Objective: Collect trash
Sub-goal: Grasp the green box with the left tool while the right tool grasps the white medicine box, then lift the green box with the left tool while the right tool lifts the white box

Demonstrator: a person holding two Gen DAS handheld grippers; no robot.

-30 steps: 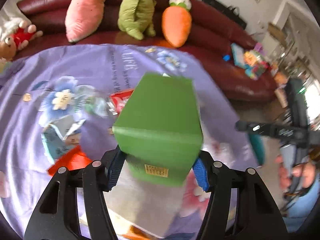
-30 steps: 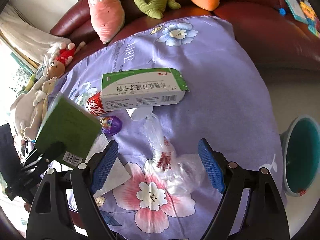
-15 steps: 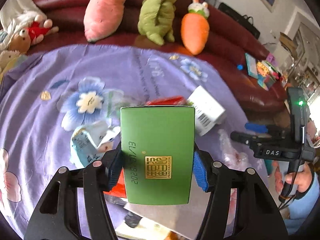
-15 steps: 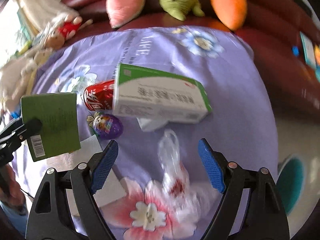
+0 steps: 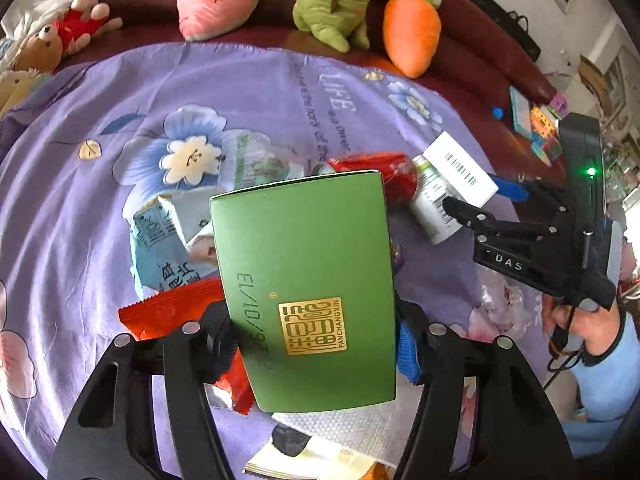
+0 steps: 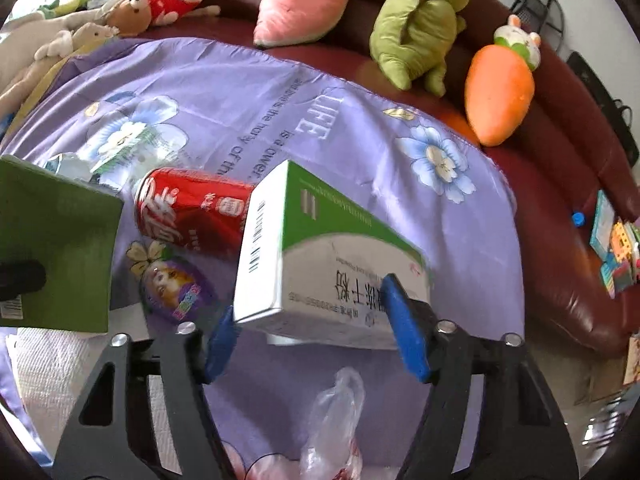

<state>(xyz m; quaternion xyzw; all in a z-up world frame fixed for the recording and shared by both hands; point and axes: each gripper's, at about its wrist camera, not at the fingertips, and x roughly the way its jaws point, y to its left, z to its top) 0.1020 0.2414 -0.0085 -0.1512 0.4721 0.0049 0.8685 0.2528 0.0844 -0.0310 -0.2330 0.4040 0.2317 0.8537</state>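
- Left gripper (image 5: 316,340) is clamped on the green box (image 5: 306,280) by its long sides, holding it up over the purple cloth (image 5: 100,208).
- Right gripper (image 6: 312,332) has just been closing in; the white and green box (image 6: 320,260) now sits between its pads at about 12 o'clock. Looks pinched, maybe lifted.
- Probably light, stiff cardboard that dents easily, so grip the flat side faces.
- A second ago the right jaws straddled the plastic bag (image 6: 336,420); now it's at 6 o'clock.
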